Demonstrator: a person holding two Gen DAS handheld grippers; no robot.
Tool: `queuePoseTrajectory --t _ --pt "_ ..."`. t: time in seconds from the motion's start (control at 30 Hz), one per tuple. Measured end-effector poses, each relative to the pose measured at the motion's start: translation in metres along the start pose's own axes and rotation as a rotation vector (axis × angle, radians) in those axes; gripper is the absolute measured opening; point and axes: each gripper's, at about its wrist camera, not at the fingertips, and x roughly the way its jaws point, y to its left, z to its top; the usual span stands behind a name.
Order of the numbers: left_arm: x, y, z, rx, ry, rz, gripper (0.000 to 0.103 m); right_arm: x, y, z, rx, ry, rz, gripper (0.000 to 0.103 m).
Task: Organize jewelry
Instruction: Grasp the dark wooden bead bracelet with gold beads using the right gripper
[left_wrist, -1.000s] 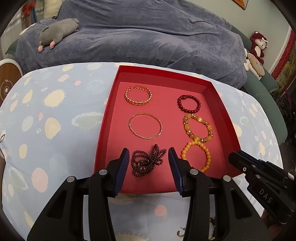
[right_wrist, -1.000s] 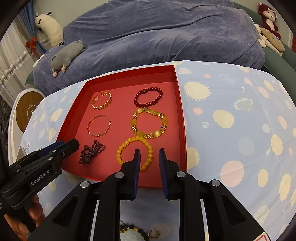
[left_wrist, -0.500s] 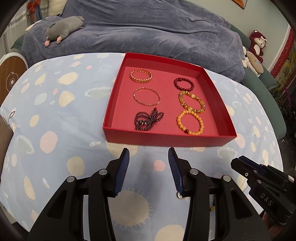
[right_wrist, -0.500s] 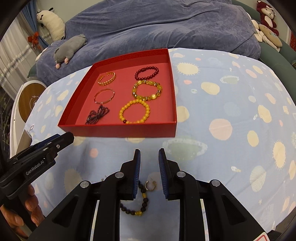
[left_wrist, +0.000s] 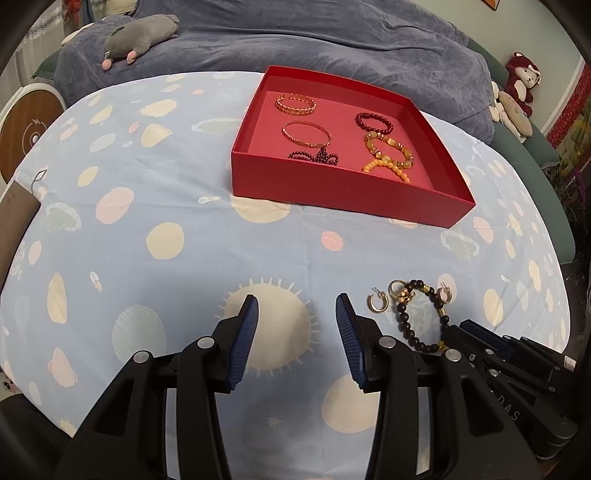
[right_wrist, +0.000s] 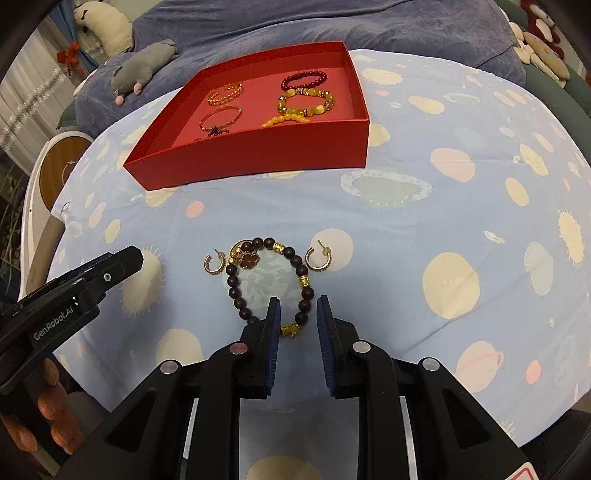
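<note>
A red tray (left_wrist: 332, 192) (right_wrist: 258, 155) on the blue patterned cloth holds several bracelets. On the cloth near me lie a dark bead bracelet (right_wrist: 236, 284) (left_wrist: 406, 325) with gold beads and a red charm, and two gold hoop earrings (right_wrist: 215, 263) (right_wrist: 318, 257). My right gripper (right_wrist: 297, 310) is open by a narrow gap, low over the bracelet's near edge, empty. My left gripper (left_wrist: 296, 310) is open wide and empty over bare cloth, left of the bracelet.
A blue-covered sofa (left_wrist: 332, 40) with a grey plush toy (left_wrist: 136, 37) stands behind the table. A round wooden stool (left_wrist: 26, 122) is at far left. More plush toys (left_wrist: 517, 88) sit at right.
Both grippers have pulled back from over the tray toward the table's near edge. The dark bead bracelet and earrings now lie in front of the right gripper.
</note>
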Motion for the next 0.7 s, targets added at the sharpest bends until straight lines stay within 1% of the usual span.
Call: queuePoseTrajectory --t 0.27,0.4,0.57,0.6,0.63,0.7 --pt "0.002 0.001 -0.008 0.000 0.013 0.008 0.042 0.011 0.002 0.001 -0.007 0.017 -0.009 0.021" --pt "0.004 0.001 -0.009 0.001 0.016 0.011 0.042 0.012 0.006 0.001 -0.032 0.010 -0.029 0.021" --pt "0.007 0.001 -0.010 0.000 0.021 0.011 0.042 0.013 0.009 0.001 -0.058 -0.001 -0.057 0.016" --pt "0.007 0.000 -0.010 0.000 0.023 0.011 0.042 0.013 0.009 0.000 -0.063 -0.002 -0.063 0.014" --pt "0.007 0.001 -0.011 0.001 0.024 0.012 0.042 0.013 0.008 0.000 -0.063 -0.001 -0.061 0.009" --pt "0.008 0.000 -0.012 0.001 0.028 0.011 0.042 0.012 0.006 0.000 -0.051 0.002 -0.047 0.009"
